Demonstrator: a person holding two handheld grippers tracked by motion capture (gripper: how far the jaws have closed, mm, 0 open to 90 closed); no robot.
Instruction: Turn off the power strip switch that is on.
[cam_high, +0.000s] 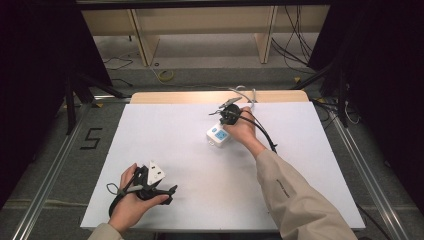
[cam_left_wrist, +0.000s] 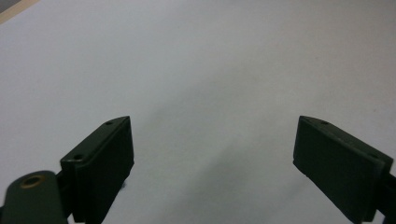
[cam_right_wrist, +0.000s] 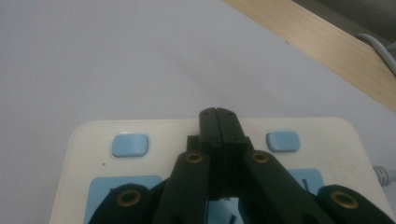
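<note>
The white worktop (cam_high: 175, 145) lies broadly bare, its wooden far edge just beyond the power strip (cam_high: 218, 135). Over that strip hangs the right gripper (cam_high: 226, 114), fingers pressed together. Near the front edge, the left gripper (cam_high: 170, 192) has fingers wide apart.

Left hand (cam_high: 131, 200) resting low near the front-left corner of the tabletop, left gripper (cam_high: 170, 192) lying roughly level, jaws spread wide apart with nothing between. Right arm (cam_high: 292, 192) stretched forward toward the far edge, right gripper (cam_high: 223, 111) tipped downward, jaws pressed fully together, tips touching.
</note>
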